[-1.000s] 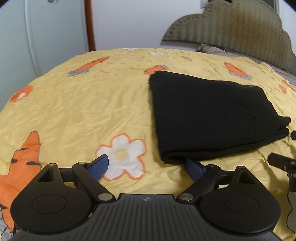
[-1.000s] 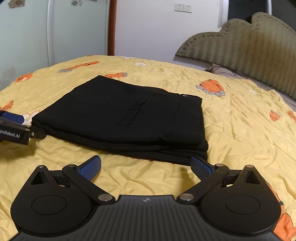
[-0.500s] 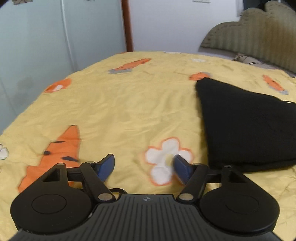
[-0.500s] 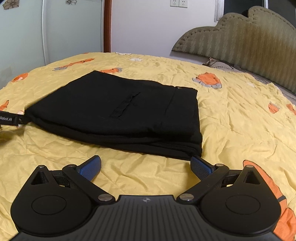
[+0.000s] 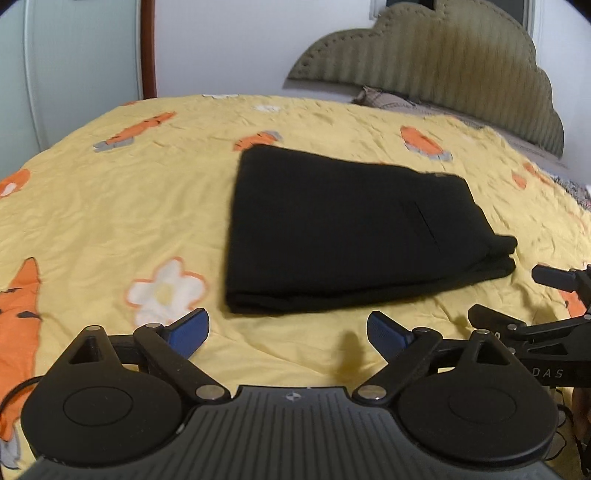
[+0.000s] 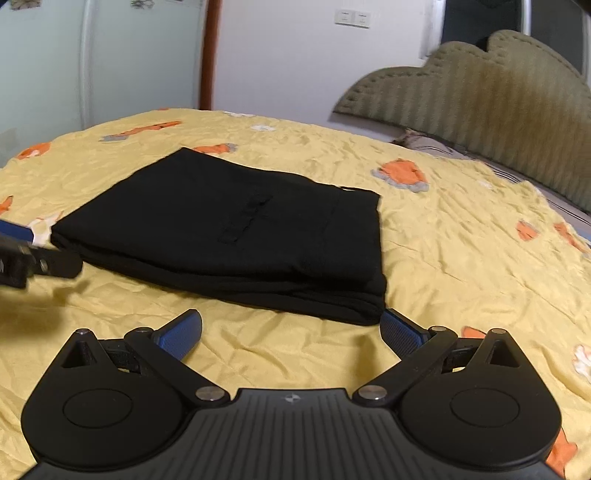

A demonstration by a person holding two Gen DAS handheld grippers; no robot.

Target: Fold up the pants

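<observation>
Two hand-held grippers are counted. Left hand-held gripper [image 5: 288, 328]: jaws spread wide, just been opening, nothing between them; blue pads held above bare sheet, short of the near edge of the pants [image 5: 343, 229]. Right hand-held gripper [image 6: 290, 330]: jaws spread, nothing pinched; its right pad lies just beside the near right corner of the pants [image 6: 236, 236], whether touching cannot be told.

One pair of black pants is counted, folded into a flat stack on the bed [image 5: 110, 206], which is covered by one yellow sheet printed with orange carrots and white flowers. One olive padded headboard [image 5: 443, 70] is noted behind.

Left wrist view only: a white flower print [image 5: 166, 291] beside the left pad, and the right hand-held gripper entering at the right edge. Right wrist view only: the left hand-held gripper's tip at the left edge near the pants' left corner, and two wall sockets [image 6: 349, 17].
</observation>
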